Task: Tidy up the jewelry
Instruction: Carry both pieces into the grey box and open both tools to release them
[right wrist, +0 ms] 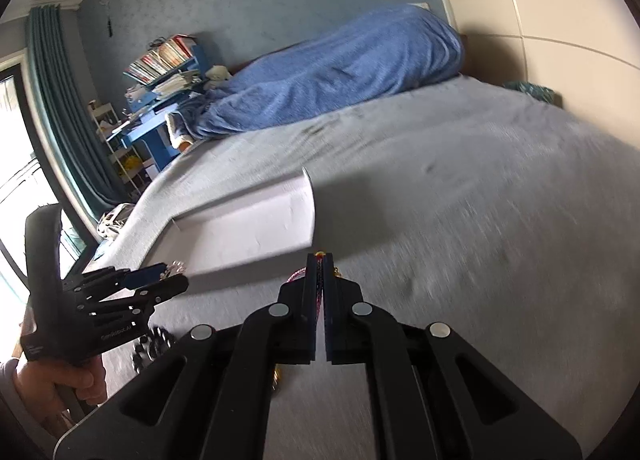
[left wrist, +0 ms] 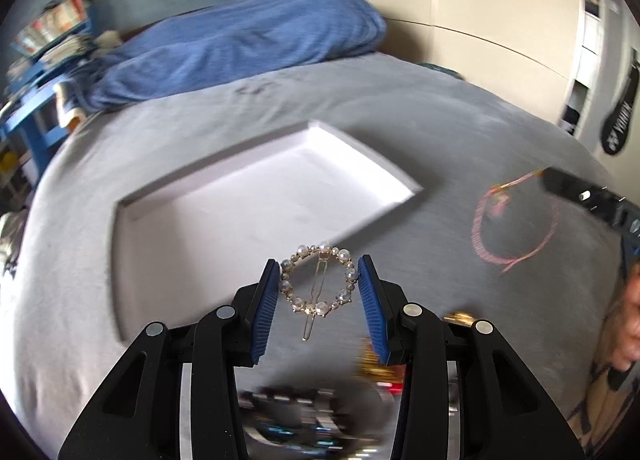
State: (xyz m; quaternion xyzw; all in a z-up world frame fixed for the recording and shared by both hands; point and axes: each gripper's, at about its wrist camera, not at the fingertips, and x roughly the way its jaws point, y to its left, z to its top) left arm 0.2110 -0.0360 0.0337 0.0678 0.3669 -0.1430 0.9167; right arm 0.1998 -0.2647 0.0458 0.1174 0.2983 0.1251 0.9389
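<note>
My left gripper (left wrist: 319, 266) is shut on a round pearl hair clip (left wrist: 318, 280), holding it by its sides above the grey bed, just short of the near edge of a shallow white tray (left wrist: 168, 244). My right gripper (right wrist: 320, 260) is shut on a pink beaded necklace (right wrist: 298, 272); in the left wrist view the necklace (left wrist: 516, 219) hangs as a loop from the right gripper's tip (left wrist: 554, 179), right of the tray. The left gripper with the pearl clip shows in the right wrist view (right wrist: 170, 274), at the tray's (right wrist: 248, 227) near left edge.
A gold piece (left wrist: 460, 318) and a dark metal bracelet or watch (left wrist: 304, 416) lie blurred on the grey bed (left wrist: 440, 131) below my left gripper. A blue blanket (right wrist: 340, 67) lies at the head of the bed, a blue shelf (right wrist: 160, 95) beside it.
</note>
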